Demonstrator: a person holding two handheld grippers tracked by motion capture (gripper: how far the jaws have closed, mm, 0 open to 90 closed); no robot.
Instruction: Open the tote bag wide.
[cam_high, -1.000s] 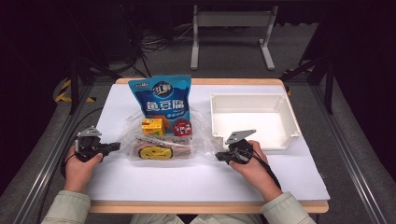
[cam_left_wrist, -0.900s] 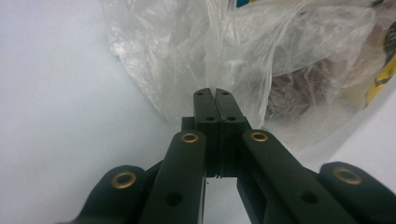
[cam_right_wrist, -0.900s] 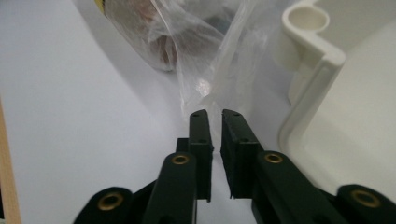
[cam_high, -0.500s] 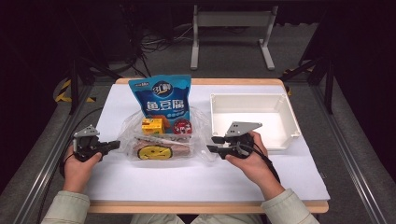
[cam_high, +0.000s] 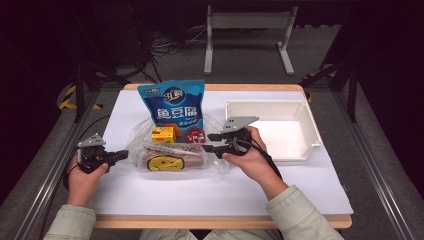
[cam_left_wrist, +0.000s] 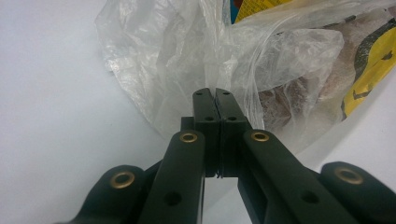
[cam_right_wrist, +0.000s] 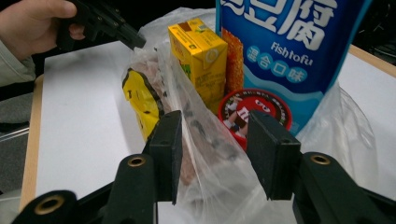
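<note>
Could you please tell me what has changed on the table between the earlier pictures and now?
The right gripper has risen and moved toward the clear plastic bag; its jaws have just been opening and now stand apart around the bag's edge. The left gripper stays shut on the bag's other end. The blue fish tofu pouch and white bin stayed put.

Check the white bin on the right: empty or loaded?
Empty. The white bin shows a bare floor in the high view; the snacks are all at the plastic bag beside it.
</note>
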